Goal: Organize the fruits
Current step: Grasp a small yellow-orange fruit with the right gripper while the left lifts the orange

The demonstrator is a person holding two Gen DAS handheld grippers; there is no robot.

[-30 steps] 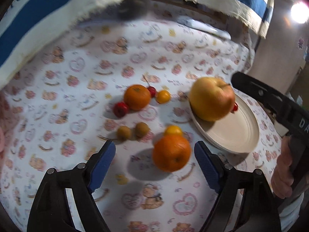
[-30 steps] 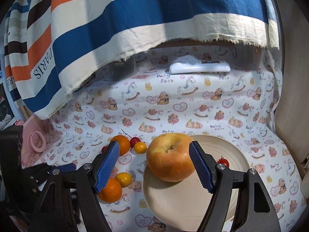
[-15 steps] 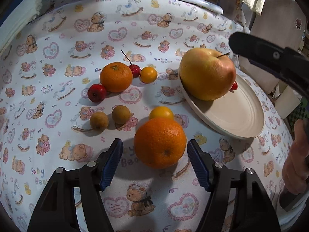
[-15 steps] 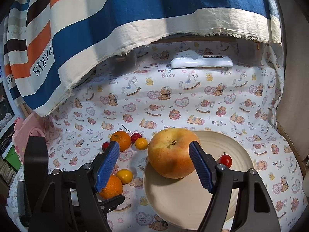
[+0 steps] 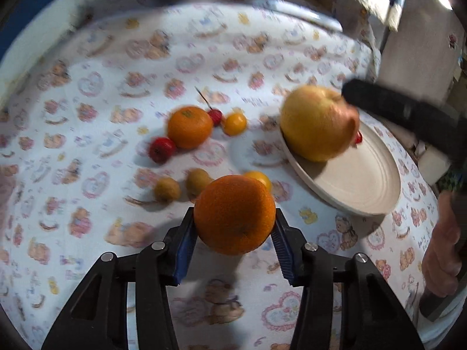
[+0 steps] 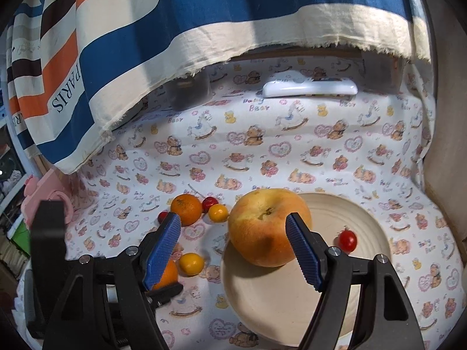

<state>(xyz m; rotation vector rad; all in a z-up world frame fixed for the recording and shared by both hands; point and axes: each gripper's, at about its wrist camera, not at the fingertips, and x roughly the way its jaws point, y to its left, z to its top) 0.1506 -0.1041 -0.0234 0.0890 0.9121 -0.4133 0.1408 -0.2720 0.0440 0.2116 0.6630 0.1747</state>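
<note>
My left gripper [image 5: 233, 243] is shut on a large orange [image 5: 234, 214] and holds it just above the cloth. A big yellow-red apple [image 5: 318, 122] and a cherry tomato [image 6: 347, 239] sit on a cream plate [image 5: 364, 180]. My right gripper [image 6: 233, 248] is open above the plate [image 6: 292, 300], its fingers either side of the apple [image 6: 267, 226] without touching it. On the cloth lie a tangerine [image 5: 189, 127], two small red fruits [image 5: 161, 149], two small yellow-orange fruits [image 5: 234, 123] and two brown ones [image 5: 167, 189].
A bear-print cloth [image 6: 262, 151] covers the table. A white remote [image 6: 309, 87] lies at the back. A striped blue, orange and cream cloth [image 6: 146, 29] hangs over the back. A pink object [image 6: 49, 201] stands at the left edge.
My left gripper has closed on the large orange and lifted it off the cloth. The right gripper has stayed open over the apple and drawn back slightly.
</note>
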